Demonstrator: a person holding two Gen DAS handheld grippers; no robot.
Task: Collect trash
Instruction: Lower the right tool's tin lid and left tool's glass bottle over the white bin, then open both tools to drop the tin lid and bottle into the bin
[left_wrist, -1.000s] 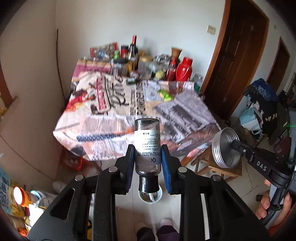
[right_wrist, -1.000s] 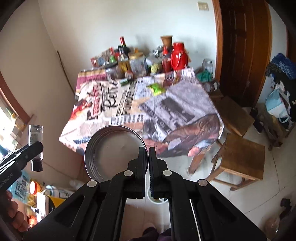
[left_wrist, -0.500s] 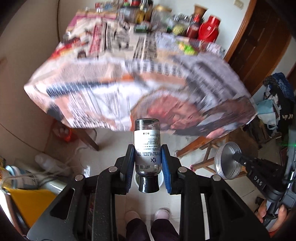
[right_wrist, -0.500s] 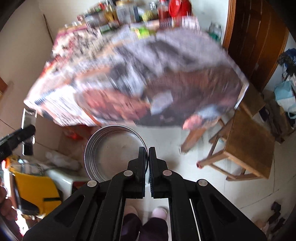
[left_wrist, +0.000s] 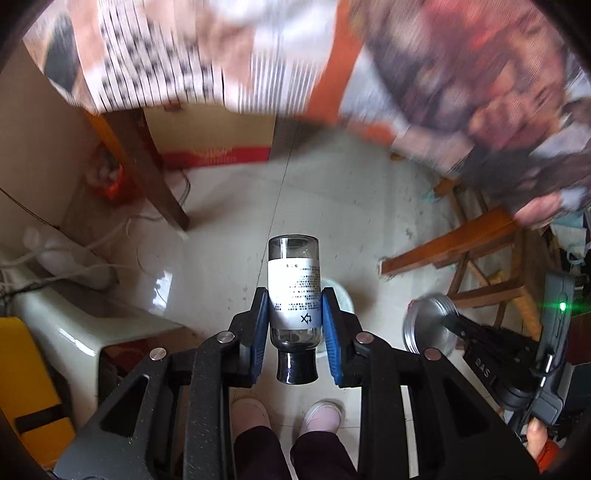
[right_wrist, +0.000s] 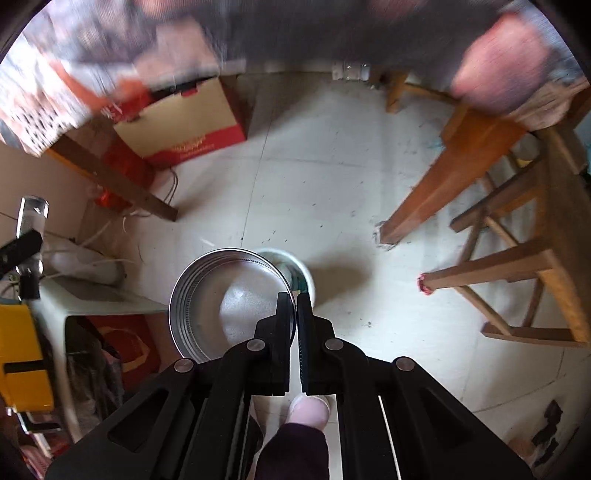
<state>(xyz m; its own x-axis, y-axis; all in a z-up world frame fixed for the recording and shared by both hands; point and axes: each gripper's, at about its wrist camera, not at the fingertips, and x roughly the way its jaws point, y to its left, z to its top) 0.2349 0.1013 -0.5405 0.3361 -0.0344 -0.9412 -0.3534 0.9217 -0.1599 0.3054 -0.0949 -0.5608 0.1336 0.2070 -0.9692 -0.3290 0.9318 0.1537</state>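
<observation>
The bottle (left_wrist: 293, 291), small, clear, white-labelled and black-capped, is clamped cap-down between the blue-padded fingers (left_wrist: 260, 325) of the left gripper (left_wrist: 294, 321), held above the floor. The pads bear on the label band at mid-body, which looks a sound hold for a smooth round item. It appears empty or nearly so, though the glare prevents certainty. The tin lid (right_wrist: 231, 304), a shallow round metal piece, is pinched by its rim in the right gripper (right_wrist: 296, 317), whose fingers are clenched almost shut on the thin wall; the open side faces the right camera. An edge grip of this kind is judged liable to let the lid pivot. Directly below both items stands a small white bin (right_wrist: 301, 275) on the tiled floor (right_wrist: 332, 184), partly masked by the lid in the right view and by the bottle in the left. Both grippers are poised over it, evidently so that the items can drop straight in. The holder's shoes (left_wrist: 319, 417) stand just short of the bin. Beyond are a counter leg (right_wrist: 436, 192), a wooden stool (right_wrist: 535, 266), a cardboard box (right_wrist: 181, 122), and the blurred cloth (left_wrist: 207, 51) overhanging the counter.
</observation>
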